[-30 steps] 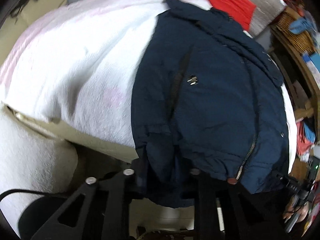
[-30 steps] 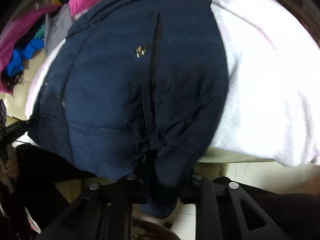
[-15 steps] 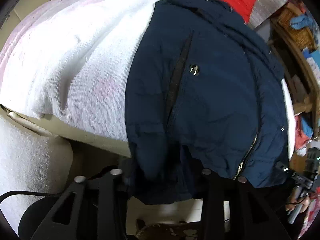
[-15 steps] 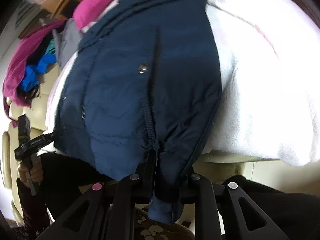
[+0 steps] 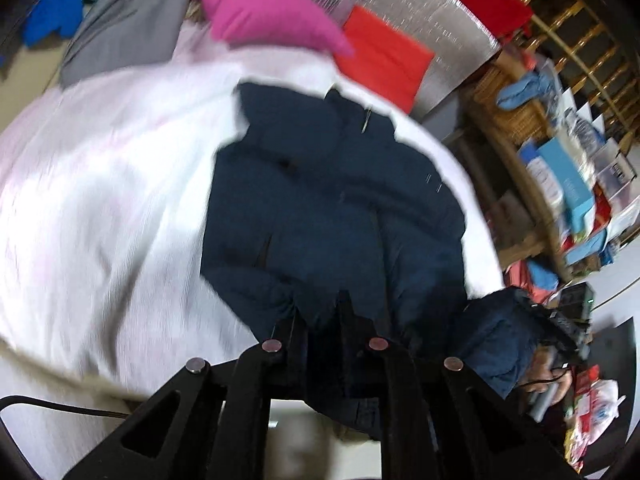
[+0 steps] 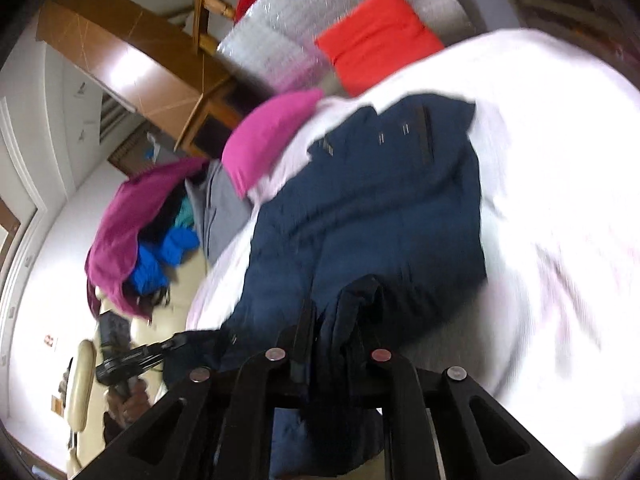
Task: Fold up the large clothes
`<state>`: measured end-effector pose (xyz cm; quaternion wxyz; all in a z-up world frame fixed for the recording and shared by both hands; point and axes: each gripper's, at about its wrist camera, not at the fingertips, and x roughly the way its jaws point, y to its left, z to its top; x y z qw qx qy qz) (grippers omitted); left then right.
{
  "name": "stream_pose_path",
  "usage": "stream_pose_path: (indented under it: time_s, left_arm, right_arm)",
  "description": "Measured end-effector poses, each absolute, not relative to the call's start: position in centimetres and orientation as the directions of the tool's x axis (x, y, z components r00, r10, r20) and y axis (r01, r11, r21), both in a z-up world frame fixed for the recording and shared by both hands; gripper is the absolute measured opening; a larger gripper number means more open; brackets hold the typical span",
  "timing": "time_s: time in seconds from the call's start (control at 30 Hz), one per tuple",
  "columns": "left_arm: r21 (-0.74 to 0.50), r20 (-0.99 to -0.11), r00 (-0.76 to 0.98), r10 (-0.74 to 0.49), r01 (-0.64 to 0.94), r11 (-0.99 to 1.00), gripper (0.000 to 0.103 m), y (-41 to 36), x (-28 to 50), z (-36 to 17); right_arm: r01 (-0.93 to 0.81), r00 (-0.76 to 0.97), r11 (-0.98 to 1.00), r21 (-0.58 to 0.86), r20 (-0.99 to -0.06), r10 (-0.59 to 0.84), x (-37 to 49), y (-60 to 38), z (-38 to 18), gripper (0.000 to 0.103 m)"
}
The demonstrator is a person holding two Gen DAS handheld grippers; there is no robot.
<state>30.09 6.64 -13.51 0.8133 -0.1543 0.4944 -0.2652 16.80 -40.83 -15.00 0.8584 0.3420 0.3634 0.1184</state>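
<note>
Left gripper (image 5: 320, 320) jaws clamped on the near hem of the navy jacket (image 5: 320, 208); right gripper (image 6: 332, 316) jaws likewise, having just closed further with fabric bunched between. Rest of jacket spread on the white bed cover (image 5: 100, 184). Motion blur throughout; pinch points buried in folds.

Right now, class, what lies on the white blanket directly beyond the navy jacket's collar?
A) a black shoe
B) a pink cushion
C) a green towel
B: a pink cushion sits on the white blanket just past the navy jacket collar.
</note>
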Motion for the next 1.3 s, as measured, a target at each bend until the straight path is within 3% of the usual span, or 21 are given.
stream_pose_path:
  time_s: [0.4,0.5,0.87,1.07,1.13,1.23,1.3]
  left_arm:
    - [-0.549,-0.686,0.437,-0.581,0.213,0.808,0.012,3.3,47.0,-10.7]
    - [-0.507,-0.709,0.469,-0.527,0.181,0.843,0.012,1.2,51.8,-11.0]
    - [-0.400,-0.798,0.457,-0.393,0.086,0.912,0.012,-3.7,65.7,-20.1]
    - [-0.454,-0.771,0.475,-0.424,0.056,0.889,0.013,-4.4,68.1,-22.2]
    - [-0.481,-0.755,0.484,-0.441,0.048,0.876,0.013,-4.2,67.9,-22.2]
    - [-0.515,-0.715,0.510,-0.477,0.077,0.854,0.018,-3.2,66.6,-21.3]
    - [-0.541,-0.687,0.532,-0.495,0.080,0.837,0.026,-2.5,65.5,-20.4]
  right_arm:
    - [0.128,0.821,0.744,0.655,-0.491,0.291,30.3,-46.3,-11.0,0.010]
    - [0.163,0.832,0.765,0.624,-0.503,0.233,34.8,-47.7,-10.6,0.009]
    - [0.336,0.774,0.770,0.542,-0.625,0.102,51.5,-50.9,-17.7,0.008]
    - [0.391,0.771,0.603,0.696,-0.605,0.198,53.5,-53.9,-21.8,0.012]
    - [0.350,0.806,0.486,0.800,-0.522,0.279,52.8,-55.4,-23.0,0.016]
    - [0.321,0.841,0.399,0.859,-0.452,0.297,51.2,-56.6,-23.3,0.035]
    - [0.309,0.874,0.392,0.867,-0.421,0.244,49.3,-56.9,-22.3,0.093]
